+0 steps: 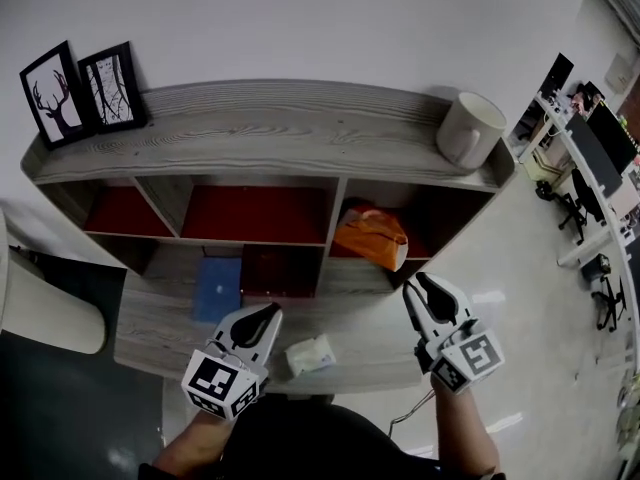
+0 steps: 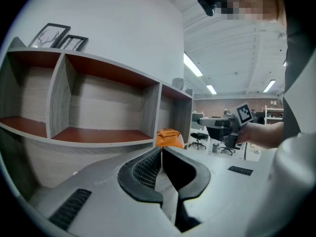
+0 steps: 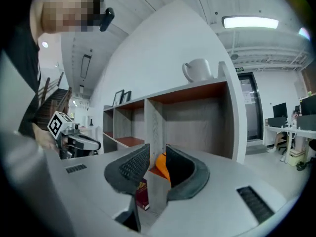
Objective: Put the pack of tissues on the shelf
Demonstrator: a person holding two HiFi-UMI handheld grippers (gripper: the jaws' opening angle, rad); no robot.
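The orange pack of tissues [image 1: 371,237] lies tilted in the lower right compartment of the grey wooden shelf [image 1: 270,128]. My right gripper [image 1: 417,286] hovers just in front of that compartment, a little below and right of the pack, open with nothing between its jaws. In the right gripper view the pack [image 3: 162,166] shows through the gap of the right gripper [image 3: 157,151], well beyond it. My left gripper [image 1: 270,314] is shut and empty over the low front ledge. In the left gripper view the left gripper [image 2: 161,149] points toward the pack [image 2: 168,137].
A blue book [image 1: 217,288] and a dark red book [image 1: 268,268] lie on the ledge, with a small pale packet [image 1: 310,354] near its front edge. A white mug [image 1: 470,128] and two picture frames [image 1: 80,93] stand on the shelf top. Office desks are at far right.
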